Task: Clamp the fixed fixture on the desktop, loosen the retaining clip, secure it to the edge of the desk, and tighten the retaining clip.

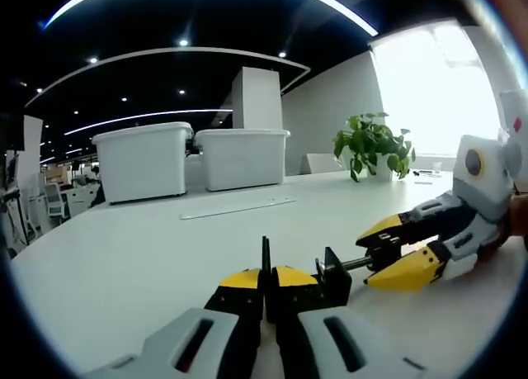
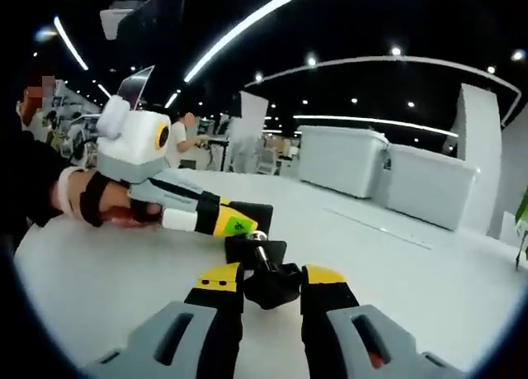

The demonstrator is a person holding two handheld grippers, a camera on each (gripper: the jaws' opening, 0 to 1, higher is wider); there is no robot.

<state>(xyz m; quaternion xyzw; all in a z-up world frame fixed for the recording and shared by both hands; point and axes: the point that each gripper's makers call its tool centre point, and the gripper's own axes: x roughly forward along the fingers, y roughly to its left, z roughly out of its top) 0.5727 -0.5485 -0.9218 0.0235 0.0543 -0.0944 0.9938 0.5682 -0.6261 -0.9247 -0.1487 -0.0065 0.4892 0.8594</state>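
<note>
Both claws are meeting on the small black metal clamp fixture (image 1: 307,273) on the white desk (image 1: 124,263).

In the left gripper view, the left claw (image 1: 268,280) is pinching the fixture's upright plate with jaws nearly closed; just right, the right claw (image 1: 394,248) is gripping the screw handle (image 1: 356,263). In the right gripper view, the fixture (image 2: 266,267) is sitting between the right claw's (image 2: 272,278) tips, which are closing on the knob.

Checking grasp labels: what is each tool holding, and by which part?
Left tool grips the black clamp fixture by its thin upright plate. Right tool closes around the knob at its screw end.
</note>
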